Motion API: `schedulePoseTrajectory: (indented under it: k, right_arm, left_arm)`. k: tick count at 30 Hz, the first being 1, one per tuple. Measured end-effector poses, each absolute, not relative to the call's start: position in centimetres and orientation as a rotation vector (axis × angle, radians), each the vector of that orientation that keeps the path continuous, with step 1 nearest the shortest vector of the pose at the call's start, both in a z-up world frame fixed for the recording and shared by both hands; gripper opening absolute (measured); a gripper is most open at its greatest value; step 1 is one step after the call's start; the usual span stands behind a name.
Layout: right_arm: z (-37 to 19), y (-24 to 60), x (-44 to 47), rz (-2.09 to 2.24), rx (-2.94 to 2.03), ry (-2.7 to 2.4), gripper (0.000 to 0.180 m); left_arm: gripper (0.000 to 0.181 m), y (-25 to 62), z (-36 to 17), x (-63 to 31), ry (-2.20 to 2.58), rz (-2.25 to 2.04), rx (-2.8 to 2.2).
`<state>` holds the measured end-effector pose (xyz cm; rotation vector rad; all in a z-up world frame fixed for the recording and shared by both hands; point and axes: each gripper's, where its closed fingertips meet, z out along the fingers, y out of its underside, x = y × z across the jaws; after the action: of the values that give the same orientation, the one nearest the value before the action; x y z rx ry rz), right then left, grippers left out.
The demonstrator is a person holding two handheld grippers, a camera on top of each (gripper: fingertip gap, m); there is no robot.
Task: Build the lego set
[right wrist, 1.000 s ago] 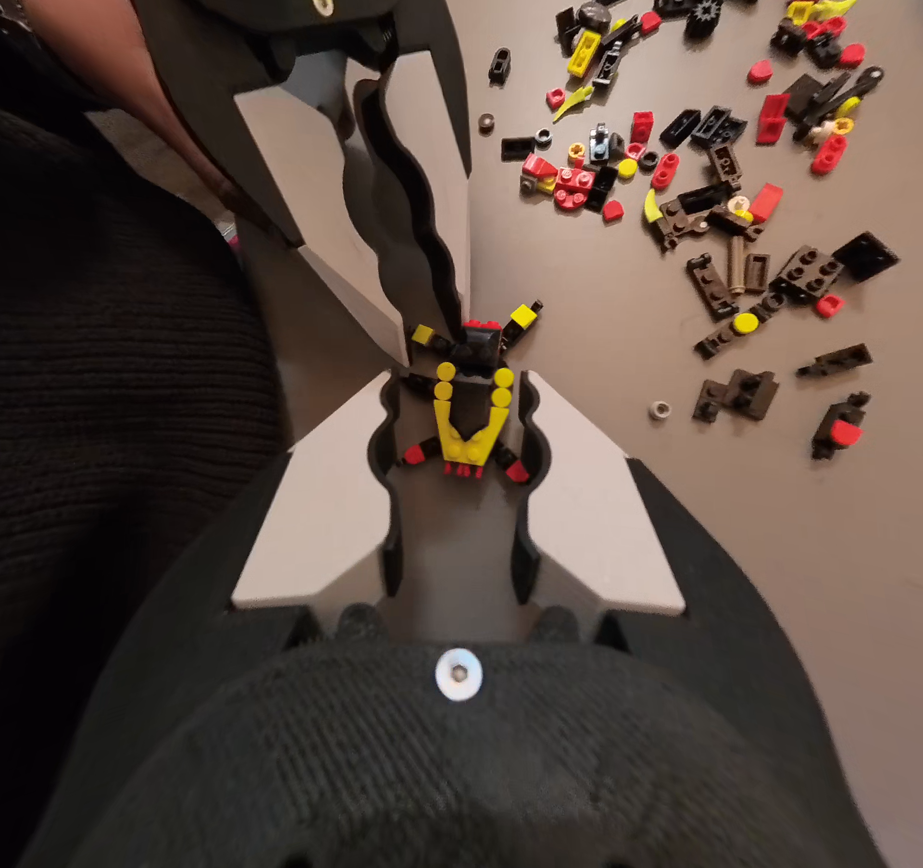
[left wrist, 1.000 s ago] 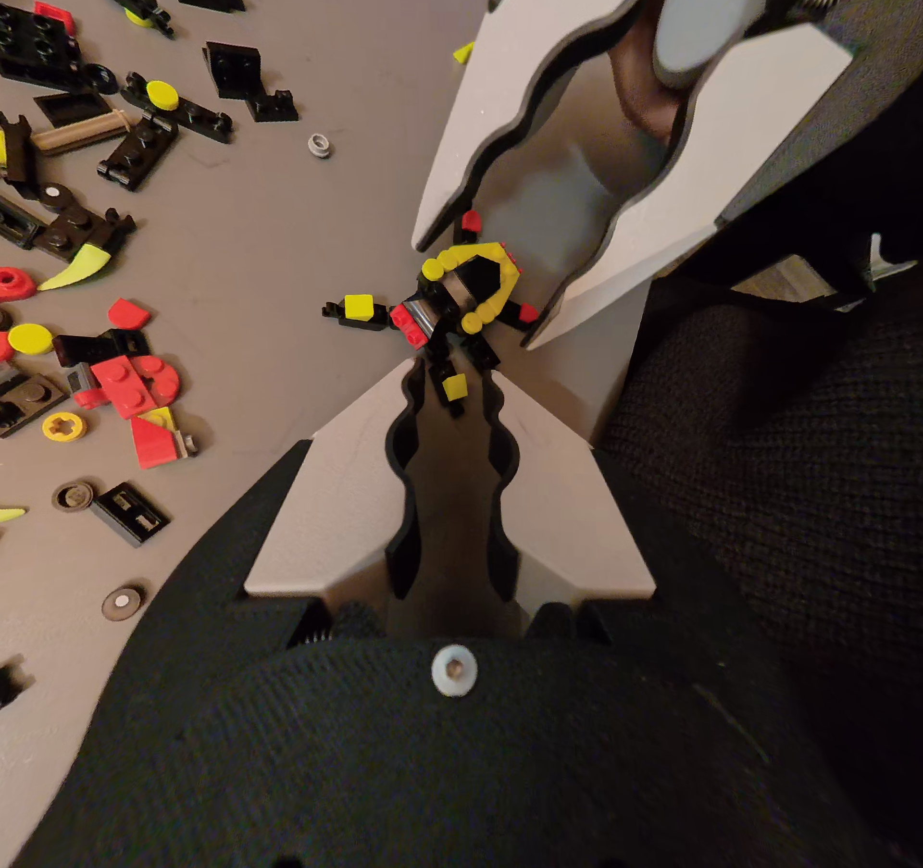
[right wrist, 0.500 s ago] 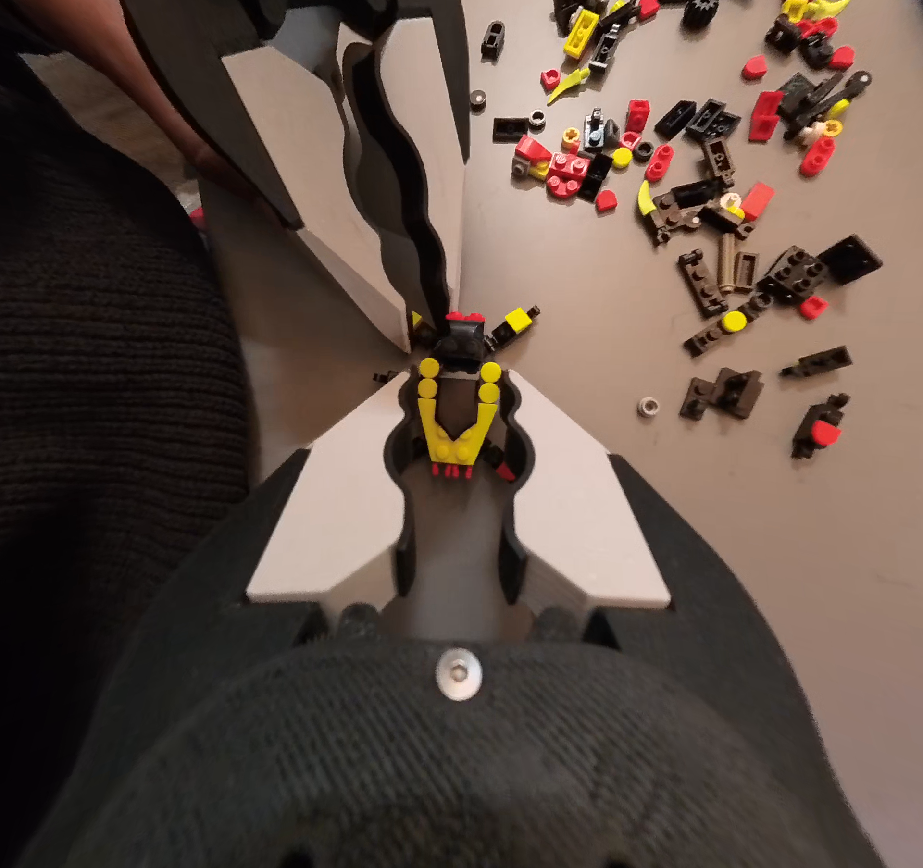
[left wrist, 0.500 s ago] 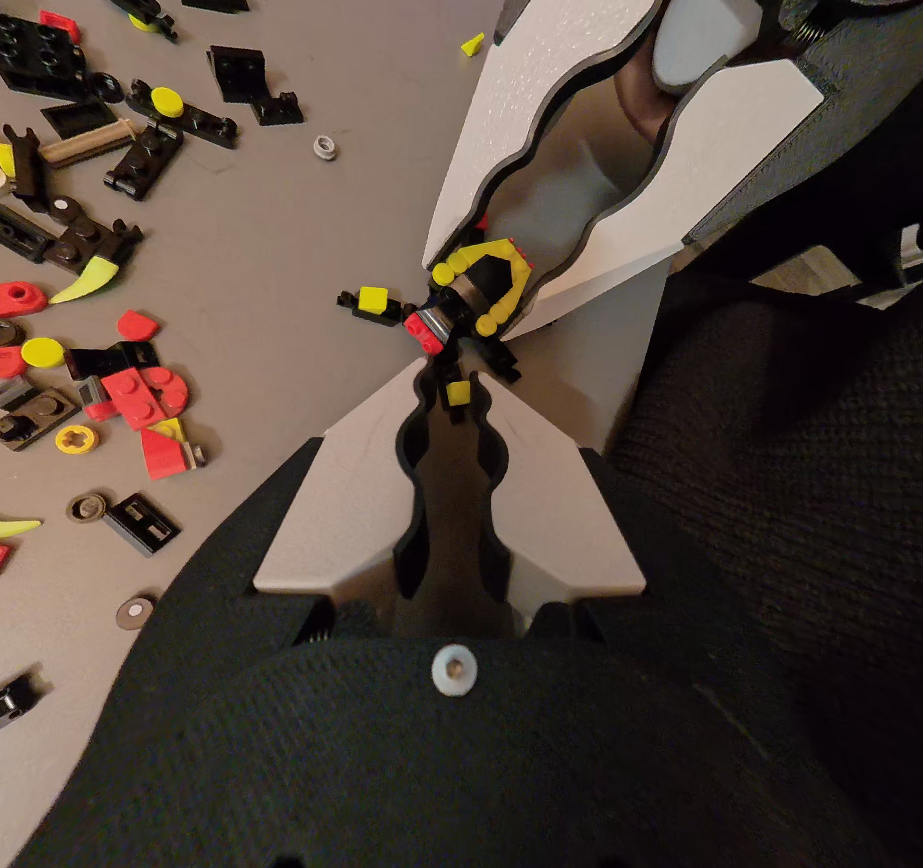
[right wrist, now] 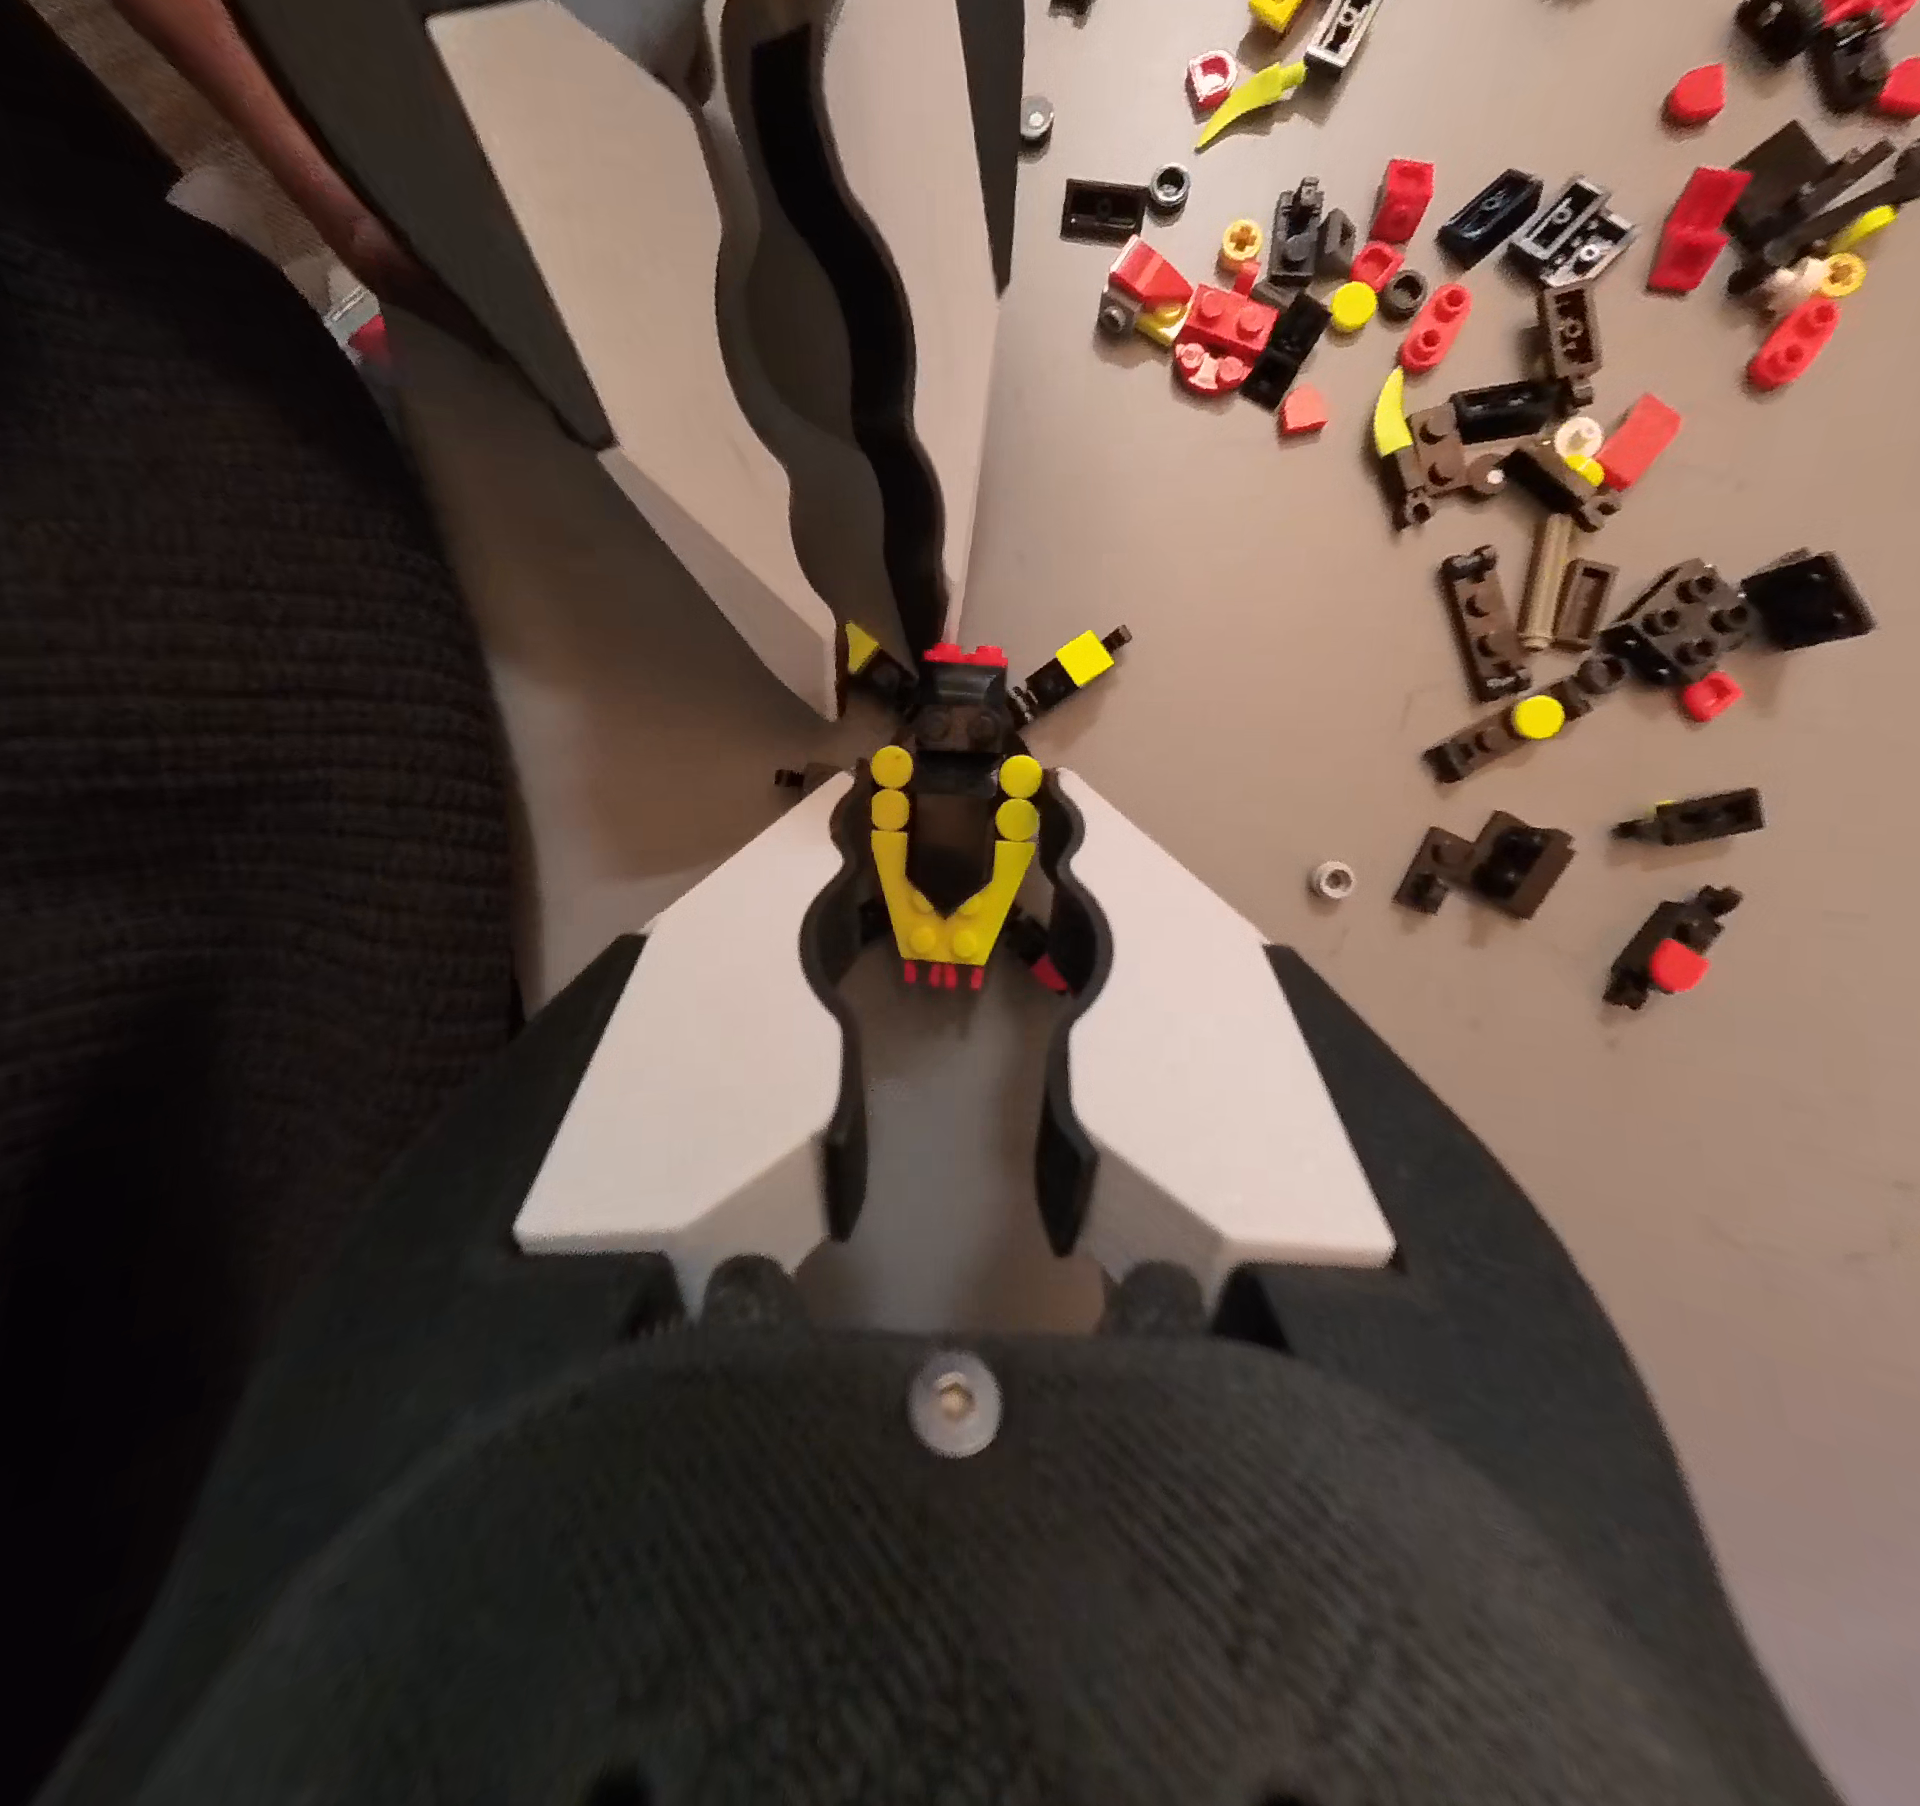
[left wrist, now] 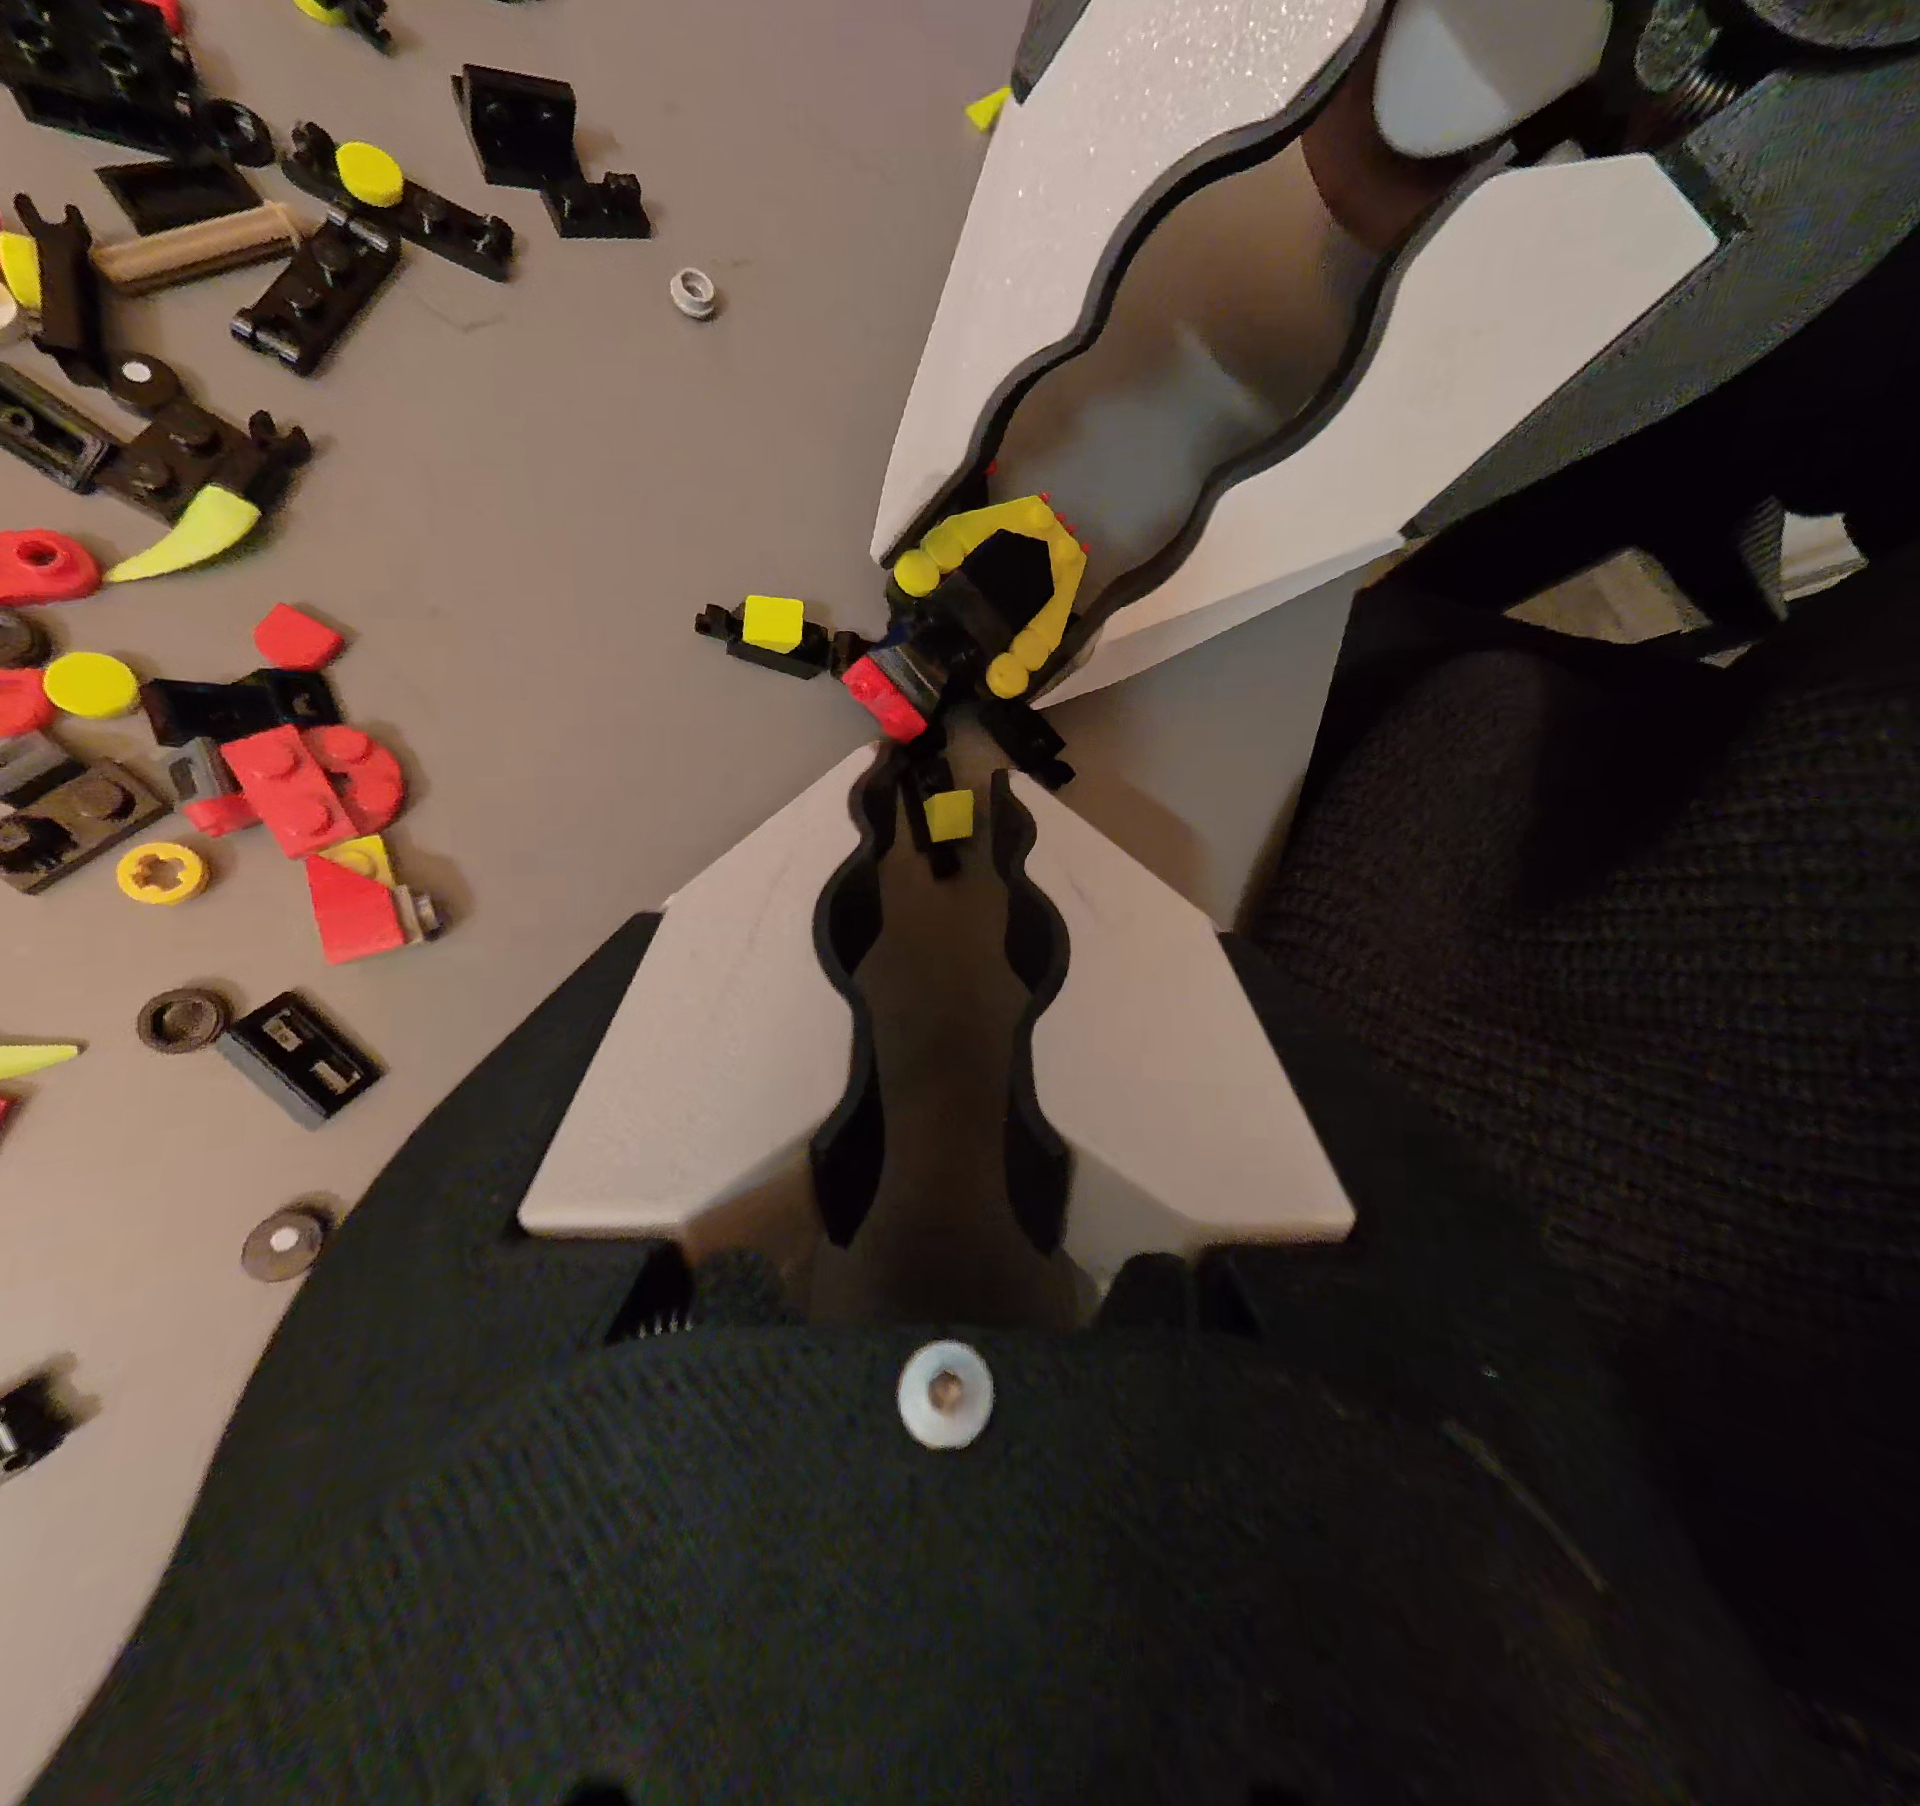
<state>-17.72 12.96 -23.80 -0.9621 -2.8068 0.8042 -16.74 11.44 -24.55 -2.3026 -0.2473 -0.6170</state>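
A small lego model (right wrist: 951,883) with a black body, yellow trim, a red head and black legs with yellow tiles hangs between both grippers above the grey table (right wrist: 1195,613). My right gripper (right wrist: 951,790) is shut on its yellow and black body. My left gripper (left wrist: 935,769) is closed around one black leg with a yellow tile (left wrist: 948,814). In the left wrist view the model (left wrist: 997,593) sits in the right gripper (left wrist: 977,613), which comes in from the upper right. In the right wrist view the left gripper (right wrist: 894,660) comes down from the top onto the model's head end.
Several loose black, red and yellow pieces (left wrist: 301,780) lie on the table at the left of the left wrist view and at the upper right (right wrist: 1538,468) of the right wrist view. A small grey stud (left wrist: 693,291) lies apart. Dark knit clothing (left wrist: 1610,977) borders the table edge. Less than 4 cm separates the two grippers' tips. From the right gripper's tips to the small grey stud (left wrist: 693,291) is close to 6 cm. It is also in sight in the right wrist view (right wrist: 1332,881).
My right gripper has closed from wide open onto the model's body. My left gripper has narrowed around the leg. Both grippers and the model have shifted slightly together.
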Motion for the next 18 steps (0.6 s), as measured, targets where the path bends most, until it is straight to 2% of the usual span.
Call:
schedulePoseTrajectory:
  k: [14, 18]
  right_arm:
    - [-23.9, 12.8, -17.8, 0.753, -0.972, -2.859, 0.031]
    - [-23.9, 12.8, -17.8, 0.736, -0.965, -2.864, 0.031]
  left_arm:
    - [0.018, 12.3, -22.2, -19.1, -0.485, -0.762, -2.082]
    - [0.019, 12.4, -23.3, -19.4, -0.536, -0.739, -2.128]
